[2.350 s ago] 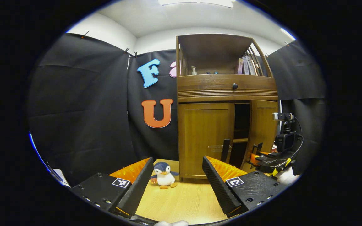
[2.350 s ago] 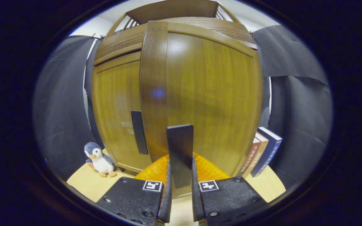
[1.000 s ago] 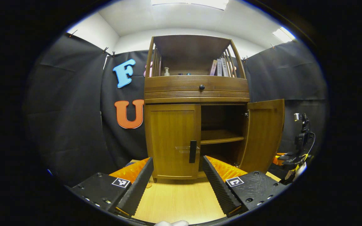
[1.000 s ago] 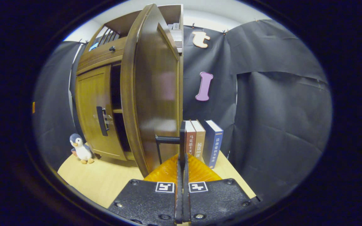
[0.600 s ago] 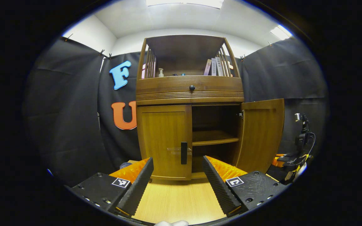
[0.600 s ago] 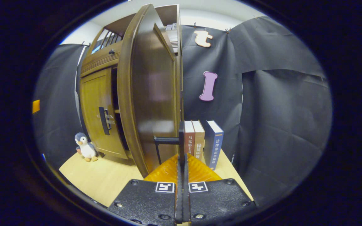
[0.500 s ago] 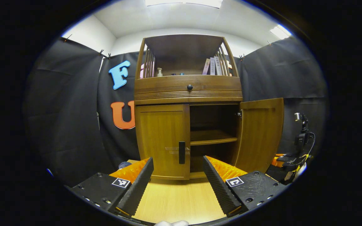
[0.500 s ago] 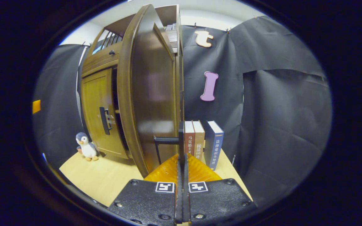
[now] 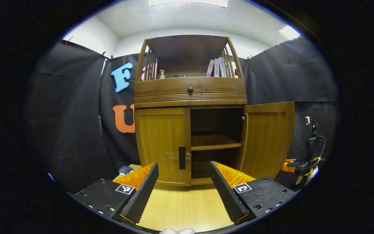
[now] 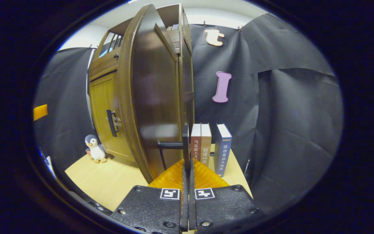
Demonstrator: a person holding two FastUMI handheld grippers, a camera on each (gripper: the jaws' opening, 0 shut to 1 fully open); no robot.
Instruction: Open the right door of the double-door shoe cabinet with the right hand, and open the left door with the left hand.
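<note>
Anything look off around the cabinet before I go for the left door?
Nothing stands out. The right door hangs wide open and square, with the right gripper shut on its handle. The left door sits closed and flush, handle straight. The left gripper is open, short of it.

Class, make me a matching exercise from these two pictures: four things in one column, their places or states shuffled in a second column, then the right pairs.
Things
1. right wooden cabinet door
2. left wooden cabinet door
3. plush penguin toy
4. three upright books

States or places
A. closed, dark handle untouched
B. swung wide open
C. on the tabletop to the right of the open door
D. on the tabletop by the closed door

Pairs: 1-B, 2-A, 3-D, 4-C
</note>
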